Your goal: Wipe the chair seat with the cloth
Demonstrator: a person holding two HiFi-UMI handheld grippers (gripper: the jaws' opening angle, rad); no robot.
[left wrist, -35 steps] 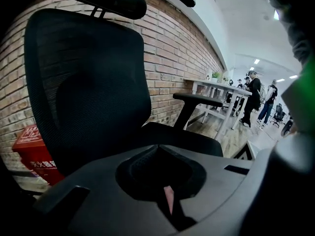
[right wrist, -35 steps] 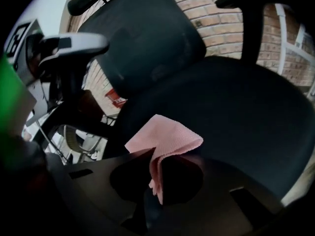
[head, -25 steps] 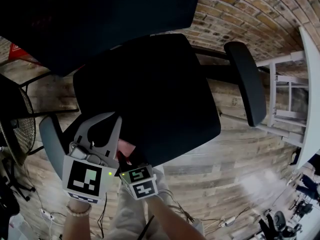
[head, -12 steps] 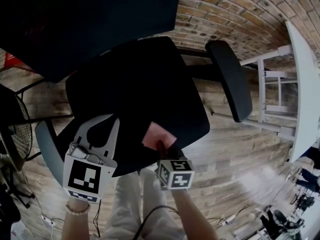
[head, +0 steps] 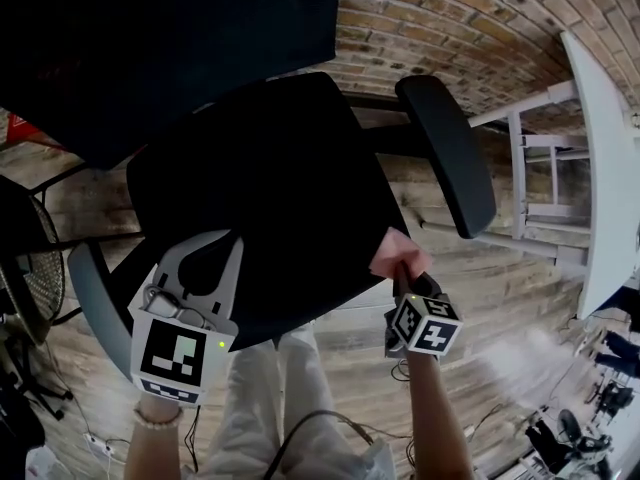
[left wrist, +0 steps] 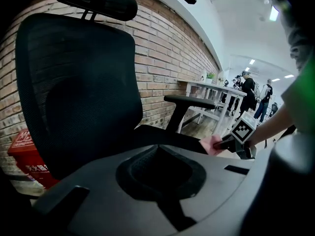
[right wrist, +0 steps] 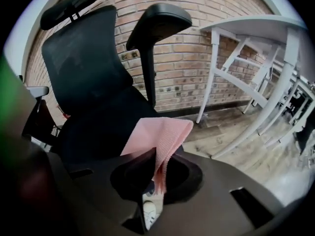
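Note:
A black office chair fills the head view, its seat (head: pixel 270 188) in the middle. My right gripper (head: pixel 402 271) is at the seat's front right corner, shut on a pink cloth (head: pixel 397 252) that rests against the seat edge. In the right gripper view the folded cloth (right wrist: pixel 158 135) stands up from the gripper's (right wrist: pixel 152 173) jaws, in front of the seat (right wrist: pixel 103 132). My left gripper (head: pixel 203 260) hovers by the seat's front left corner, shut and holding nothing. The left gripper view shows the seat (left wrist: pixel 162 137) ahead of that gripper (left wrist: pixel 160 167), with the cloth (left wrist: pixel 210 144) at right.
The chair's right armrest (head: pixel 450 153) juts out past the seat, its left armrest (head: pixel 92 298) lies under my left gripper. A white table (head: pixel 600 158) stands at right, a brick wall (head: pixel 450 28) behind, cables (head: pixel 440 443) on the wood floor. A fan (head: pixel 30 258) sits at left.
My right gripper carried the pink cloth to the right along the seat's front edge, from beside the left gripper to the front right corner. The left gripper stayed put.

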